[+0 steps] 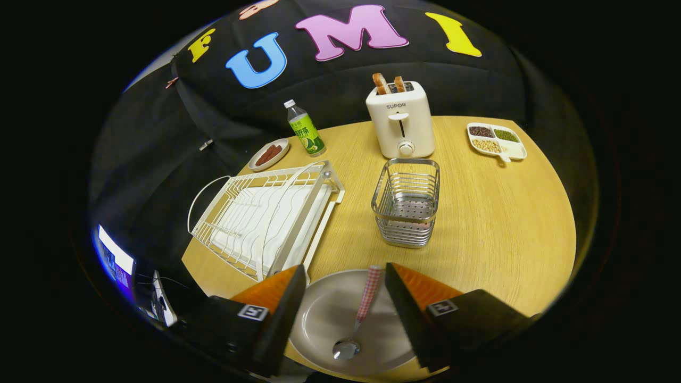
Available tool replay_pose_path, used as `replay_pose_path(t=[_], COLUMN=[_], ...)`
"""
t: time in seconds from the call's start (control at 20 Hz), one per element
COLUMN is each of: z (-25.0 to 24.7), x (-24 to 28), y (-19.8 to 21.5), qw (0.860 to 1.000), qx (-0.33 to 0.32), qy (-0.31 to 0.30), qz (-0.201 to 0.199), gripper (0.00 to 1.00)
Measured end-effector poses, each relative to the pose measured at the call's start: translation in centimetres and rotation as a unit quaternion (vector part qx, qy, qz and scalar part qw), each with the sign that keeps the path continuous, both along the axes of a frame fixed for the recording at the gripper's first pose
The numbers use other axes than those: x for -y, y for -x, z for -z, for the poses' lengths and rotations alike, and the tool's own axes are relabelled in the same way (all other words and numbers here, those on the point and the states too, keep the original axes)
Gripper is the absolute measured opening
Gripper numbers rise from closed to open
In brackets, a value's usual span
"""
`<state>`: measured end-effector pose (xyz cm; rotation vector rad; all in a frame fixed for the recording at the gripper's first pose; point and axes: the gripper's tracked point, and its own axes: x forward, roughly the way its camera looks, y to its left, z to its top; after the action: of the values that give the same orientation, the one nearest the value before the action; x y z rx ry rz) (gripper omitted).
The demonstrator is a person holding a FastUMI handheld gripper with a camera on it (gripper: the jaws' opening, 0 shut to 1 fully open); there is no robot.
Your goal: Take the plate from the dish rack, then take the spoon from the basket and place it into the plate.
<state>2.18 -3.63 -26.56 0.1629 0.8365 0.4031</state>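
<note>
A pale round plate (330,314) lies flat on the wooden table, right below my gripper (346,279). A spoon (357,319) with a red-and-white checked handle rests in the plate, its metal bowl toward me and its handle pointing toward the basket. My gripper is open, with its two orange-and-black fingers (284,298) standing apart on either side of the spoon and touching nothing. Just beyond the fingers stands the wire mesh basket (407,210), with nothing visible inside. To its left sits the white dish rack (266,218), which holds no dishes.
A white toaster (400,119) with two bread slices stands behind the basket. A green-labelled bottle (305,129) and a small dish of sausages (268,154) sit behind the rack. A divided tray of beans (496,141) is far right. A screen (116,260) glows beyond the table's left edge.
</note>
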Motion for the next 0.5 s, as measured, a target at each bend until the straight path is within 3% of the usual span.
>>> replay_pose_path(t=[0.05,0.5], z=[0.0,-6.8], x=[0.6,2.9], y=[-0.3,-1.6], qw=[1.0,0.992], qx=[0.012,0.116], qy=[0.012,0.045], qz=[0.002,0.019], gripper=[1.0,0.98])
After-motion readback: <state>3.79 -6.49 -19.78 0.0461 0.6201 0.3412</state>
